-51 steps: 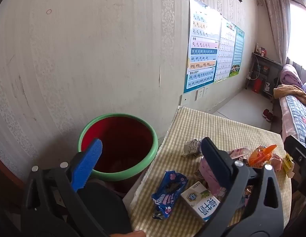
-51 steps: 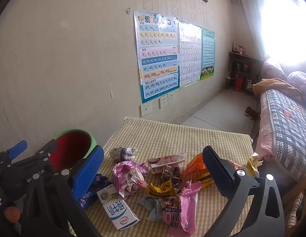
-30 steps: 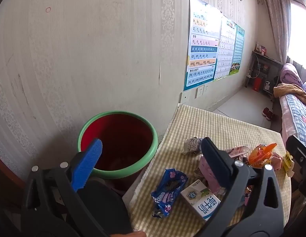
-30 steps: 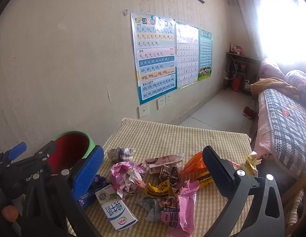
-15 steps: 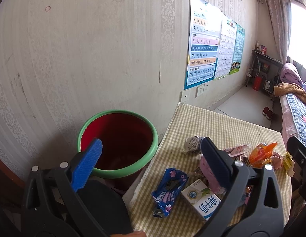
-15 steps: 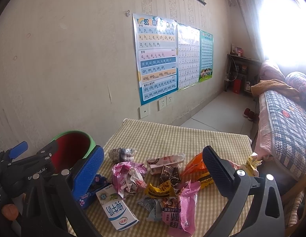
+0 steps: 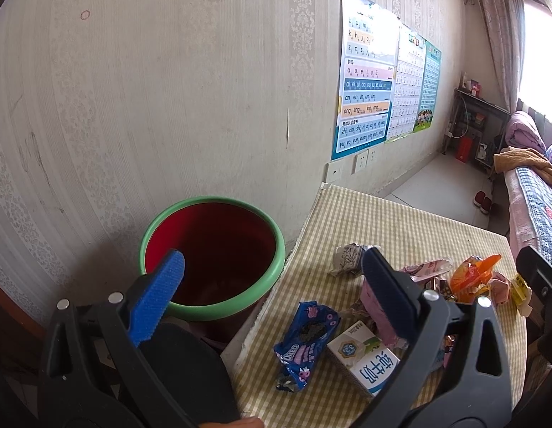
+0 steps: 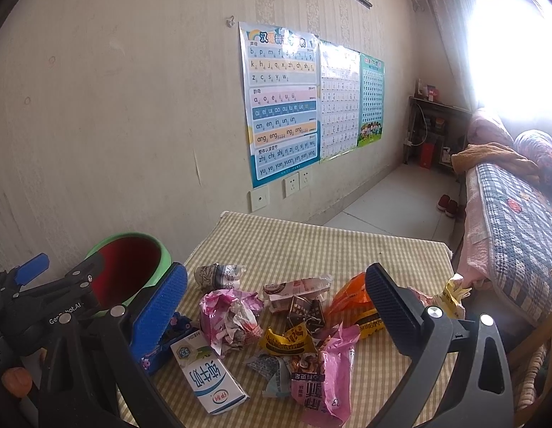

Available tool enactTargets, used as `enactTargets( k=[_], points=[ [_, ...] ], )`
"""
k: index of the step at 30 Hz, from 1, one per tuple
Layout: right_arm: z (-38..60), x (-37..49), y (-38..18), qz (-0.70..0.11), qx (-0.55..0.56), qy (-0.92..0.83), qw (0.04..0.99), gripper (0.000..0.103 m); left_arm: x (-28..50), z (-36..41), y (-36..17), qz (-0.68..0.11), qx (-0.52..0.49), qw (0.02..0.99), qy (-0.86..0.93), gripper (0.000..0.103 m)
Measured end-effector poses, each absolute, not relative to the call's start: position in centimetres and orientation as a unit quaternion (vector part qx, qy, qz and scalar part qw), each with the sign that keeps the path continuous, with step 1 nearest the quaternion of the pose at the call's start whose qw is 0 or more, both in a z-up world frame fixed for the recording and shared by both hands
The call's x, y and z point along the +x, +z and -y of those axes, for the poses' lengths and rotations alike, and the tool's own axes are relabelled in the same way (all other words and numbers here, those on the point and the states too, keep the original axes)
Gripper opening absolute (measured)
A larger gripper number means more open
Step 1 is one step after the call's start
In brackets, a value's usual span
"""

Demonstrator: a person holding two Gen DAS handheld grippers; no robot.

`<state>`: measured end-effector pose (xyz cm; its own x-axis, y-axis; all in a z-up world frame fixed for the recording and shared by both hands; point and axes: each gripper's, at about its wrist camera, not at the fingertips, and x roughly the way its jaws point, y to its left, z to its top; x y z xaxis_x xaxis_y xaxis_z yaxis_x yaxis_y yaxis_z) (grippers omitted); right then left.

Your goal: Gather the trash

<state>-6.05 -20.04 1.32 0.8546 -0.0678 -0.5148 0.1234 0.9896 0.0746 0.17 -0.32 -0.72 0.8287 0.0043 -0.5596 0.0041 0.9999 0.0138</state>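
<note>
A pile of trash lies on the checked table (image 8: 311, 246): a white milk carton (image 8: 208, 380), a blue cookie wrapper (image 7: 306, 339), a crumpled pink wrapper (image 8: 229, 317), a pink packet (image 8: 325, 374), an orange bag (image 8: 350, 299) and a grey crumpled wrapper (image 8: 218, 274). A red bin with a green rim (image 7: 211, 249) stands left of the table by the wall. My left gripper (image 7: 272, 285) is open, held above the bin's edge and the table's left end. My right gripper (image 8: 276, 296) is open over the pile. Neither holds anything.
The papered wall (image 7: 169, 89) with posters (image 8: 283, 107) runs close behind the bin and table. A bed with a patchwork quilt (image 8: 518, 214) stands right of the table. Bare floor (image 8: 393, 199) and a small shelf (image 8: 432, 132) lie beyond.
Both grippers drifted only slightly; they stay open and the trash has not moved.
</note>
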Motion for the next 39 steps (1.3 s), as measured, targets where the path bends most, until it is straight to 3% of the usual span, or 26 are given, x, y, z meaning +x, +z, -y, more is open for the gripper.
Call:
enactTargets(
  k=[29,35,39],
  points=[
    [20.7,-6.3,0.5,-0.267,0.062,-0.057,0.960,0.096,0.3,-0.1,-1.2,-0.286,0.017,0.958,0.011,0.098],
    [20.2,-5.4,-1.6,-0.305,0.053,-0.043,0.950,0.096,1.5,-0.9,-3.1,-0.336,0.001,0.942,-0.010,0.098],
    [20.0,-4.6,-3.8,-0.354,0.074,-0.016,0.932,0.096,2.3,0.4,-5.6,-0.394,0.054,0.918,-0.018,0.098]
  ],
)
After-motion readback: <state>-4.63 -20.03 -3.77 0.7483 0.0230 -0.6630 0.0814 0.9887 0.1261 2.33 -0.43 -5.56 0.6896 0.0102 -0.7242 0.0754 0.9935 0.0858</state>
